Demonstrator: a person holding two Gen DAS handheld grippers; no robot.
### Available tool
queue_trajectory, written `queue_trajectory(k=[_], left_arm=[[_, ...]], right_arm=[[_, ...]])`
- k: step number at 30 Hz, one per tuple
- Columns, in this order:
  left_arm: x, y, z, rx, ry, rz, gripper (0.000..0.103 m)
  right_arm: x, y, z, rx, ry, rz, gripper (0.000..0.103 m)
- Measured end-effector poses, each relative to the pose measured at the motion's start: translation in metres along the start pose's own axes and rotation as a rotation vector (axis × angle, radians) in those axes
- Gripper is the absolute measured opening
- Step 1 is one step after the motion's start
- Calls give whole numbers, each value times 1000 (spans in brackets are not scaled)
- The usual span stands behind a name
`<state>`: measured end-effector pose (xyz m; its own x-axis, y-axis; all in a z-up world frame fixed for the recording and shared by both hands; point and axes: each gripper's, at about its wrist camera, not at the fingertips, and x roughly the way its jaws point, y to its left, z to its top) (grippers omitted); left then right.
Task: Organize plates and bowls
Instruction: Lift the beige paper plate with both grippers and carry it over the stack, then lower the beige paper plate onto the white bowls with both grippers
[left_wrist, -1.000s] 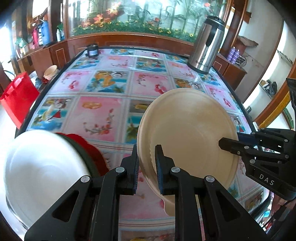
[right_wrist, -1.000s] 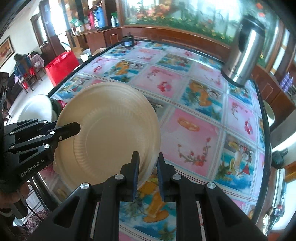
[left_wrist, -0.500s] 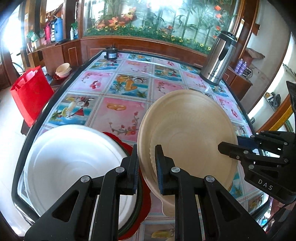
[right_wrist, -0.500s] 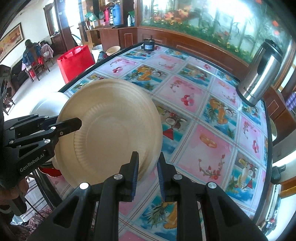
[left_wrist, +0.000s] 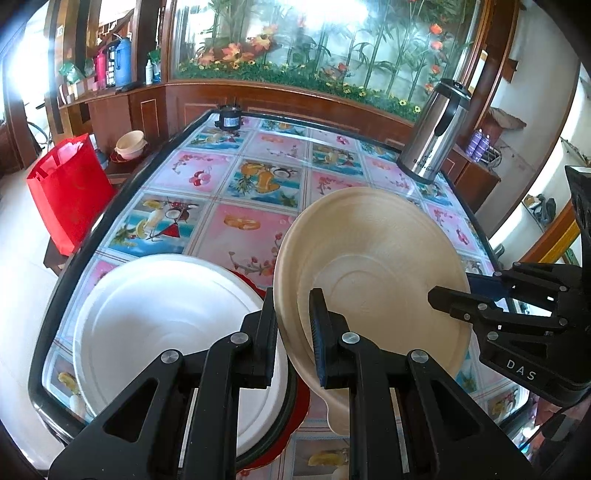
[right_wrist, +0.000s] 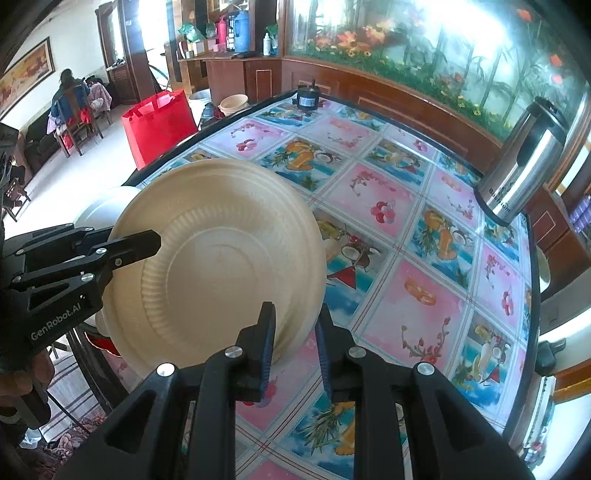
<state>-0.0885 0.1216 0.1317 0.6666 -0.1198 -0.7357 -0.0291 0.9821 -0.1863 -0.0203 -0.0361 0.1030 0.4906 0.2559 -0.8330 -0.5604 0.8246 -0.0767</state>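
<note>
spanning both tongs (left_wrist: 293, 332): beige bowl (left_wrist: 373, 273)

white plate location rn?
Left wrist view, lower left: white plate sits at the table's near edge on a red mat, beside the held tan plate.

Matt, seemingly paper beige plate (left_wrist: 373, 266), glossy patterned tabletop (left_wrist: 255, 177), shiny metal flask (left_wrist: 430, 147), polished wood cabinets (left_wrist: 177, 107).

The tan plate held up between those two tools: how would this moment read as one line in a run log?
tan plate: lifted, tilted | left gripper: shut on rim | right gripper: opening, rim between fingers | white plate: on table
</note>
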Motion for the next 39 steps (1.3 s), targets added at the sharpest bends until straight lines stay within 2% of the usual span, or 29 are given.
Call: queue_trajectory(k=[17, 39], left_arm=[[-28, 17, -7, -13, -38, 17, 16], [-52, 64, -20, -87, -65, 67, 16]], right_arm=[[-15, 22, 8, -55, -29, 14, 23], [-5, 64, 24, -128, -29, 74, 23]])
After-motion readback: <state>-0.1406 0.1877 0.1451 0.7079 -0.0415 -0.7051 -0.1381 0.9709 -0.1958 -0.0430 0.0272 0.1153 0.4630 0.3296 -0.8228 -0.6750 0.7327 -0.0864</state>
